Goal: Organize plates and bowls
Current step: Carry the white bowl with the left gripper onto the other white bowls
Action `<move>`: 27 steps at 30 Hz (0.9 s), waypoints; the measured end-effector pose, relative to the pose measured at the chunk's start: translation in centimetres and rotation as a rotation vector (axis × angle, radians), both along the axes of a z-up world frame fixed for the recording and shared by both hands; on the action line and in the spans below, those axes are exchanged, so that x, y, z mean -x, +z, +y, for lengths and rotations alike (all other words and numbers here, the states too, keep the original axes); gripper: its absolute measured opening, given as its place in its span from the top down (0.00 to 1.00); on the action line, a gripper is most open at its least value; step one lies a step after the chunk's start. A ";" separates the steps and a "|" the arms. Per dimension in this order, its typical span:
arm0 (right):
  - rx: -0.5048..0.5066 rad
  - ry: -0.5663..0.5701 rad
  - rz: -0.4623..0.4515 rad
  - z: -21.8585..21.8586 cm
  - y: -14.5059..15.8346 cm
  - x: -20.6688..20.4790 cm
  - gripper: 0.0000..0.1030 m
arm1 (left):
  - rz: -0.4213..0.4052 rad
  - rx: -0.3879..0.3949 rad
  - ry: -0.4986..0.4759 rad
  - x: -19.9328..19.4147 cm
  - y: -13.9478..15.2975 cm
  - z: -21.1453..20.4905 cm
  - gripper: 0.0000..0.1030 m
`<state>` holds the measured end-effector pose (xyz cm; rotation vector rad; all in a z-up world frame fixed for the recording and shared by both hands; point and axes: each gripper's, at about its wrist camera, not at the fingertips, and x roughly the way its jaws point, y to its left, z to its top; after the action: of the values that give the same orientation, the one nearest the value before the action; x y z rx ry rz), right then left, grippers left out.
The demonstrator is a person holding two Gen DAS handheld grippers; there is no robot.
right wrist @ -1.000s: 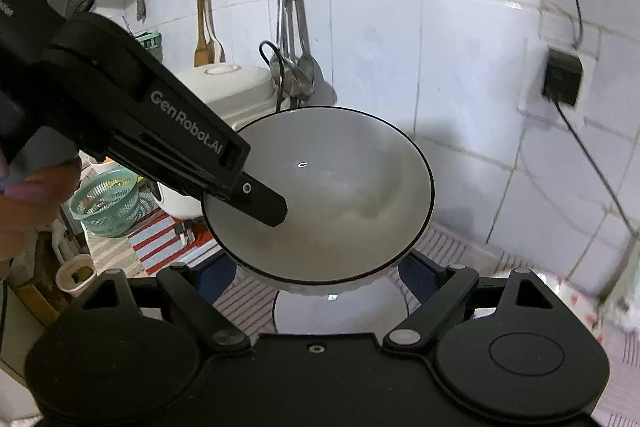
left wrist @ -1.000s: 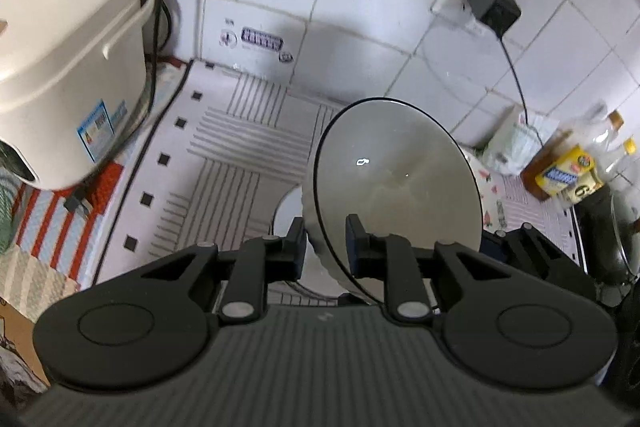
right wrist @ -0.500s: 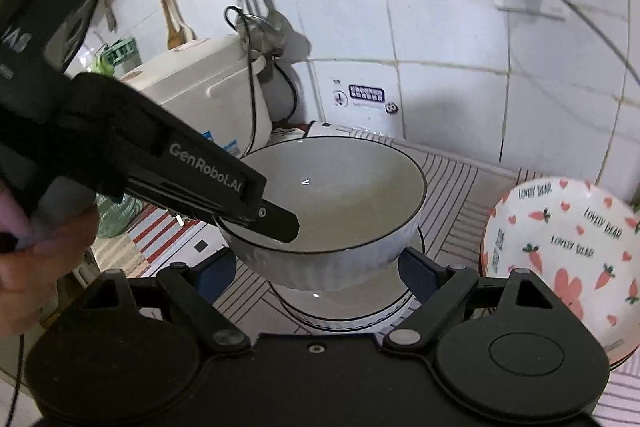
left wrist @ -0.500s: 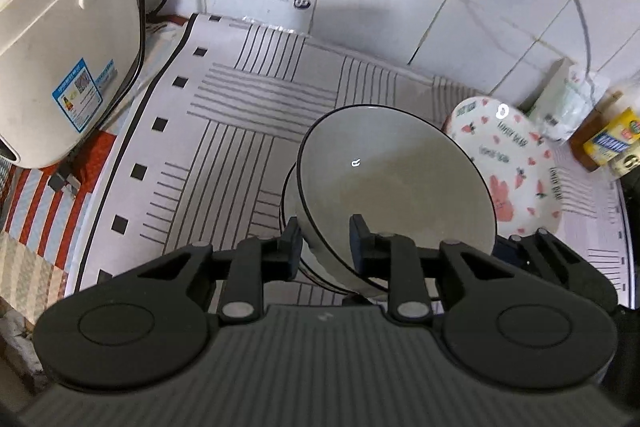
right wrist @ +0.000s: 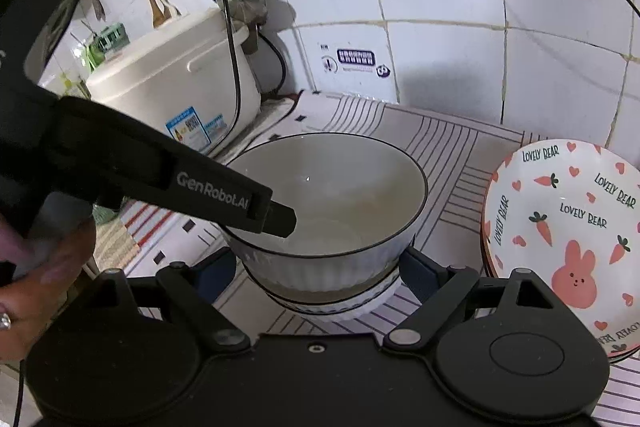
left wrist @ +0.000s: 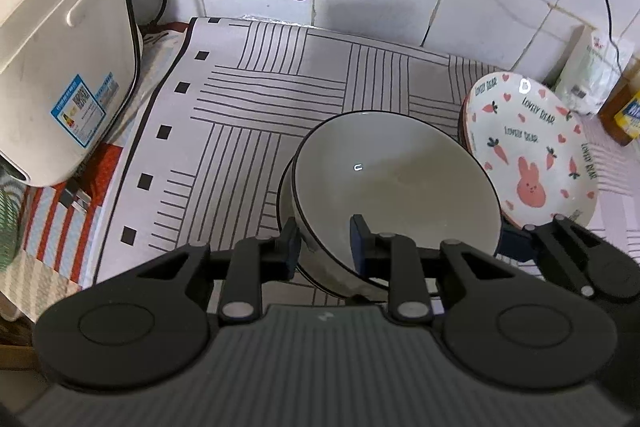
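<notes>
Lowering our white black-rimmed ribbed ceramic bowl point(left wrist: 394, 183) from mid-air into its twin point(right wrist: 328, 301), left tongs point(left wrist: 323, 247) still pinching its rim, right tongs point(right wrist: 318, 269) spread wide, so stacking's nearly done.

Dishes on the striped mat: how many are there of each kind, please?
Bowls: 2, the upper bowl nested in the lower bowl.
Plates: 1 bunny plate on top; the rims under it cannot be counted.
Total: 3 clearly seen.
</notes>
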<state>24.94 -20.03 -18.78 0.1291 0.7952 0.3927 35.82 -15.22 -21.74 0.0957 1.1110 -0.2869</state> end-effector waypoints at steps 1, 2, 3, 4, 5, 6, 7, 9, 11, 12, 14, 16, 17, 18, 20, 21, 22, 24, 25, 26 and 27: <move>0.002 0.000 0.007 0.0 0.0 -0.1 0.11 | -0.004 -0.022 -0.005 0.1 0.0 -0.3 0.77; 0.000 0.001 0.012 -0.1 -0.1 -0.1 0.11 | -0.012 -0.048 -0.010 0.2 0.1 -0.7 0.77; -0.002 0.006 0.013 -0.2 -0.2 -0.1 0.11 | -0.018 -0.070 -0.014 0.2 0.2 -1.0 0.77; -0.001 0.010 0.010 -0.2 -0.3 0.0 0.11 | -0.022 -0.086 -0.015 0.3 0.2 -1.2 0.77; 0.000 0.012 0.007 -0.2 -0.3 -0.1 0.11 | -0.025 -0.099 -0.014 0.2 0.2 -1.4 0.77; 0.005 0.013 0.007 -0.2 -0.4 -0.1 0.11 | -0.028 -0.111 -0.015 0.1 0.3 -1.6 0.77; 0.018 0.018 0.006 0.0 -0.4 -0.2 0.11 | -0.032 -0.122 -0.015 0.1 0.4 -1.6 0.76; 0.052 0.035 0.003 0.3 -0.4 -0.2 0.11 | -0.037 -0.153 -0.010 -0.2 0.3 -1.6 0.74; 0.070 0.049 0.002 0.4 -0.4 -0.2 0.11 | -0.055 -0.178 -0.019 -0.2 0.3 -1.6 0.74; 0.069 0.054 0.001 0.3 -0.4 -0.3 0.11 | -0.060 -0.178 -0.026 -0.2 0.4 -1.6 0.74; 0.052 0.055 0.006 0.0 -0.5 -0.4 0.10 | -0.043 -0.155 -0.029 -0.1 0.4 -1.5 0.73; 0.029 0.048 0.014 -0.4 -0.7 -0.4 0.10 | -0.039 -0.150 -0.022 0.0 0.4 -1.5 0.73; 0.023 0.041 0.018 -0.5 -0.8 -0.4 0.10 | -0.043 -0.146 -0.021 0.2 0.4 -1.4 0.72; 0.019 0.036 0.017 -0.6 -0.9 -0.2 0.10 | -0.048 -0.136 -0.017 0.4 0.6 -1.3 0.71; 0.012 0.023 0.002 -0.7 -0.6 0.4 0.10 | -0.044 -0.098 -0.007 0.9 1.0 -0.8 0.68; 0.005 0.019 -0.002 -0.9 -0.4 0.8 0.10 | -0.037 -0.068 -0.001 1.1 1.2 -0.5 0.67; 0.001 0.012 -0.005 -1.0 -0.2 1.2 0.10 | -0.030 -0.038 0.008 1.3 1.4 -0.1 0.65; 0.001 -0.005 -0.018 -1.2 0.3 2.1 0.10 | -0.011 0.018 0.023 1.8 2.0 0.6 0.65; 0.001 -0.011 -0.026 -1.3 0.6 2.7 0.10 | 0.004 0.047 0.023 1.9 2.2 1.0 0.64; 0.002 -0.016 -0.034 -1.4 1.0 3.2 0.10 | 0.016 0.070 0.024 2.0 2.5 1.3 0.64; 0.004 -0.023 -0.045 -1.5 1.4 3.8 0.10 | 0.019 0.083 0.026 2.1 2.8 1.5 0.64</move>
<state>21.19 -21.52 -17.42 0.1252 0.7491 0.3709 33.71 -13.71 -18.89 0.0051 1.1167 -0.3108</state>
